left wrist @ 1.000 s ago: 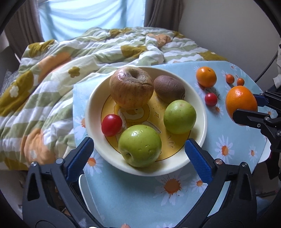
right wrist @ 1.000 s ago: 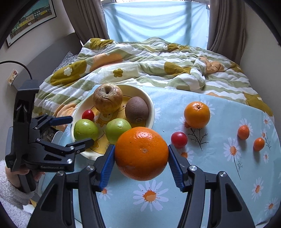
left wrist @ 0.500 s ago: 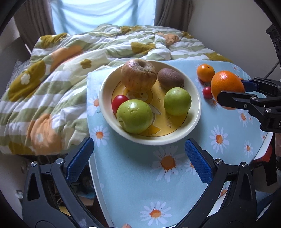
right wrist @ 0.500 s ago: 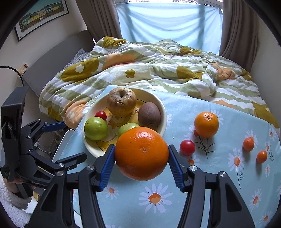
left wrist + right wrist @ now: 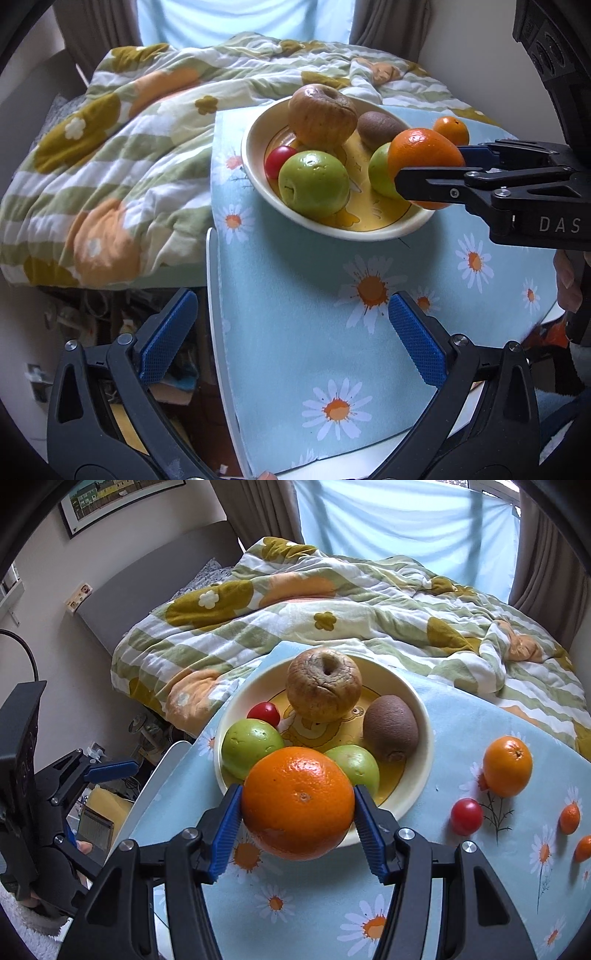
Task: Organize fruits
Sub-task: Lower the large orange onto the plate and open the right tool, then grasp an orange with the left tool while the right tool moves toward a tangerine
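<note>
My right gripper point(image 5: 297, 812) is shut on a large orange point(image 5: 297, 803) and holds it over the near rim of the cream bowl point(image 5: 421, 775). In the bowl lie a wrinkled brown apple point(image 5: 323, 683), a kiwi point(image 5: 391, 727), two green apples point(image 5: 251, 746) point(image 5: 354, 764) and a cherry tomato point(image 5: 264, 712). The left wrist view shows the held orange point(image 5: 424, 162) at the bowl's point(image 5: 258, 173) right side. My left gripper point(image 5: 291, 306) stands open and empty above the table's left edge, away from the bowl.
On the daisy tablecloth point(image 5: 461, 886), right of the bowl, lie a smaller orange point(image 5: 508, 766), a cherry tomato point(image 5: 466, 816) and two tiny orange fruits point(image 5: 569, 818). A quilted bed point(image 5: 332, 602) borders the table behind. The table edge point(image 5: 214, 295) drops to floor clutter on the left.
My right gripper has carried the orange left, from beside the bowl to over its rim. My left gripper has drawn back from the bowl toward the table's left edge.
</note>
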A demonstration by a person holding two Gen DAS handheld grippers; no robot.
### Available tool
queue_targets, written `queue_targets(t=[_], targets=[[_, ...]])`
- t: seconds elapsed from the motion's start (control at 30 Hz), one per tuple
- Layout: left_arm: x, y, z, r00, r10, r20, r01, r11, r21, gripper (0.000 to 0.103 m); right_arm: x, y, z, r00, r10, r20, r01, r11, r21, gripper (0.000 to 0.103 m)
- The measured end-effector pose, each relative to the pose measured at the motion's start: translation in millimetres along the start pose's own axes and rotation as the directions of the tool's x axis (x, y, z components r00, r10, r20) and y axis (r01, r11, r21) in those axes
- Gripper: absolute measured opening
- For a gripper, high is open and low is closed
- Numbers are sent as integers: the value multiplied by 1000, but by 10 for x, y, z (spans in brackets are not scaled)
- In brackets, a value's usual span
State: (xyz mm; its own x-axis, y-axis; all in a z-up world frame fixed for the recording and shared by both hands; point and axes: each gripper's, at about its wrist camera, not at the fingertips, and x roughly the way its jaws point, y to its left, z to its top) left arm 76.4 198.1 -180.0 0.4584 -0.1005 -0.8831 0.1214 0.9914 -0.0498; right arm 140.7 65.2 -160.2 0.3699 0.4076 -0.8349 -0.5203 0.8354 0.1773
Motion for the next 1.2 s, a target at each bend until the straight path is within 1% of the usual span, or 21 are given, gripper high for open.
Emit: queue_targets(t=[0.13,0.27,0.3,0.33,0.37,0.4,0.43,0.5,0.63,0.83,1.0,1.2], targets=[[19,35,-68,1000,1,-7,-1,1000,-10,103,115,76,10,1000,-15,-6,15,1000,-21,55],[26,43,-101,1000,3,-12,-3,1000,-13,103,168,73,13,1000,-14,-6,14,1000,1,55],[26,45,-107,1000,3,-12,-3,1000,-13,103,153,69,13,1000,-12,6,12,1000,3,60],[27,45,-104,1000,1,-12,-2,1000,-12,103,122,68,11,1000,-8,25,7,1000,4,73],[27,45,-107,1000,0,-13,0,1000,-12,103,84,67,7,999,-8,43,8,1000,5,82],[26,45,-105,1000,-2,-13,1,1000,-12,103,47,64,4,998,-13,60,13,1000,8,95],[23,42,-106,1000,-4,-13,3,1000,-11,103,16,58,0,997,-15,73,14,1000,12,97],[19,30,-105,1000,-7,-13,7,1000,-11,103,-19,49,-7,996,-22,85,21,1000,19,97],[-15,-6,-82,1000,-13,-4,13,1000,-6,103,-64,9,-37,996,-45,81,42,999,35,97],[-123,-63,-19,1000,-15,14,15,1000,14,103,-229,-46,-40,993,-71,96,66,996,62,97],[-267,-138,44,999,-19,36,17,999,34,103,-443,-86,-69,989,-97,115,88,993,80,97],[-462,-229,171,997,-35,62,33,999,36,103,-772,-170,-73,982,-137,131,121,985,120,97]])
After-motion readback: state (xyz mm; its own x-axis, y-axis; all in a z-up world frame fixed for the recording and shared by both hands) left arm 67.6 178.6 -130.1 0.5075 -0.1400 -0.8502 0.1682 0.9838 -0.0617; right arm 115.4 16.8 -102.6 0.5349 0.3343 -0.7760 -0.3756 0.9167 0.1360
